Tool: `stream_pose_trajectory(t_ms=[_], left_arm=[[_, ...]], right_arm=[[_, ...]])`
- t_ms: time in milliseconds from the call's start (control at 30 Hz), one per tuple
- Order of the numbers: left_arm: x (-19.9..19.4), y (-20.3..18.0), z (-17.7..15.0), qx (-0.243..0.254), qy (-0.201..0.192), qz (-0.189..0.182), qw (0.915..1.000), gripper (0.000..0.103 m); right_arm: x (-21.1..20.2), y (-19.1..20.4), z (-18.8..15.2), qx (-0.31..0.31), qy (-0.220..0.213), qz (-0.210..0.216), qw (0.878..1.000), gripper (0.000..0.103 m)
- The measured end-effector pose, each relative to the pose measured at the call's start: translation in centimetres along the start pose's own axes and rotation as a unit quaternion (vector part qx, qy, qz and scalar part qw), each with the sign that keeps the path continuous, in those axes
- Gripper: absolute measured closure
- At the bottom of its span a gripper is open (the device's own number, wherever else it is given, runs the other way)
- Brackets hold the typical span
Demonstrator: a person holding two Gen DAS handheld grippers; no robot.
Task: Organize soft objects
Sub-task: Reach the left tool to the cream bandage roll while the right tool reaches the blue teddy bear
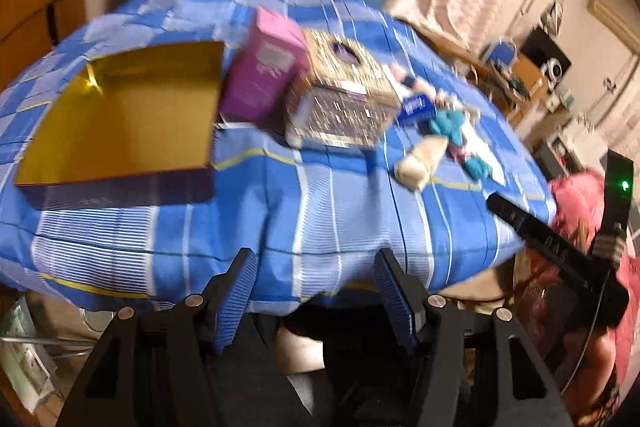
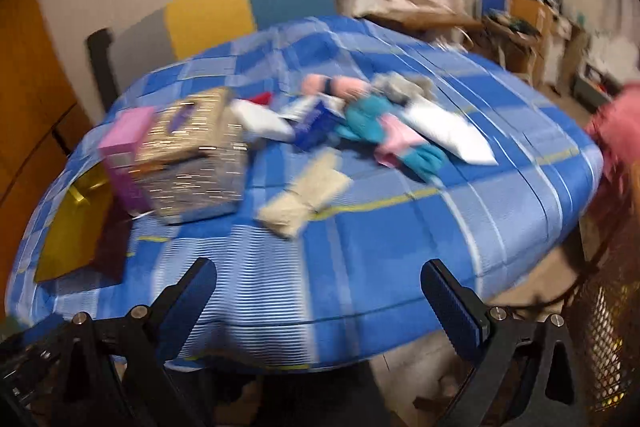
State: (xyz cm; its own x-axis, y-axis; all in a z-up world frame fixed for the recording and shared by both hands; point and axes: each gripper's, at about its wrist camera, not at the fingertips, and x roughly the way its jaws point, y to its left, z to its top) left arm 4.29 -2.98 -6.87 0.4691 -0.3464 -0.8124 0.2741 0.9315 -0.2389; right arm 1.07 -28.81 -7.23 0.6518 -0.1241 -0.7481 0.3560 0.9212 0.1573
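From your left wrist camera, your left gripper sits at six o'clock with its blue ribbed jaws spread wide and nothing between them, poised over the near edge of the blue checked cloth on the table, which reads as an approach rather than a grasp. At nine o'clock lies the shallow open box with a gold lining, lid off and bare inside, most likely placed there as the bin the soft things go into. Beside it, toward eleven o'clock, a pink cardboard carton leans against a glittery gold tissue box; these stiff items look like bystanders. The soft pile sits at two o'clock: a cream knitted cloth nearest you, then a teal sock-like piece, apart from the box. At four o'clock the black body of your right gripper crosses the frame; its jaws cannot be read there. From your right wrist camera, the right gripper at six o'clock also stands parted and empty. The cream knitted cloth lies dead ahead near centre, the closest soft item, so I judge it the natural first pick. Beyond it at one o'clock lie the teal piece, a pink cloth and a white pouch, overlapping in a loose heap; blur hides finer detail.
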Motion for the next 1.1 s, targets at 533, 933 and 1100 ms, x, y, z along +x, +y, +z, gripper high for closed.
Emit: stream_pose_trajectory(t_ms=[533, 933, 1100], left_arm=[[7.5, -3.8, -0.3, 0.025, 0.119, -0.111, 0.9864, 0.041], [7.3, -4.8, 0.2, 0.043, 0.113, -0.136, 0.9833, 0.042], [8.1, -5.3, 0.8, 0.054, 0.115, -0.119, 0.9847, 0.042]], right_arm=[[8.4, -7.3, 8.7, -0.07, -0.041, -0.006, 0.997, 0.001], [17.8, -5.2, 12.4, -0.155, 0.006, -0.006, 0.988, 0.012], [19.6, -5.6, 12.5, -0.123, 0.031, 0.009, 0.992, 0.027]])
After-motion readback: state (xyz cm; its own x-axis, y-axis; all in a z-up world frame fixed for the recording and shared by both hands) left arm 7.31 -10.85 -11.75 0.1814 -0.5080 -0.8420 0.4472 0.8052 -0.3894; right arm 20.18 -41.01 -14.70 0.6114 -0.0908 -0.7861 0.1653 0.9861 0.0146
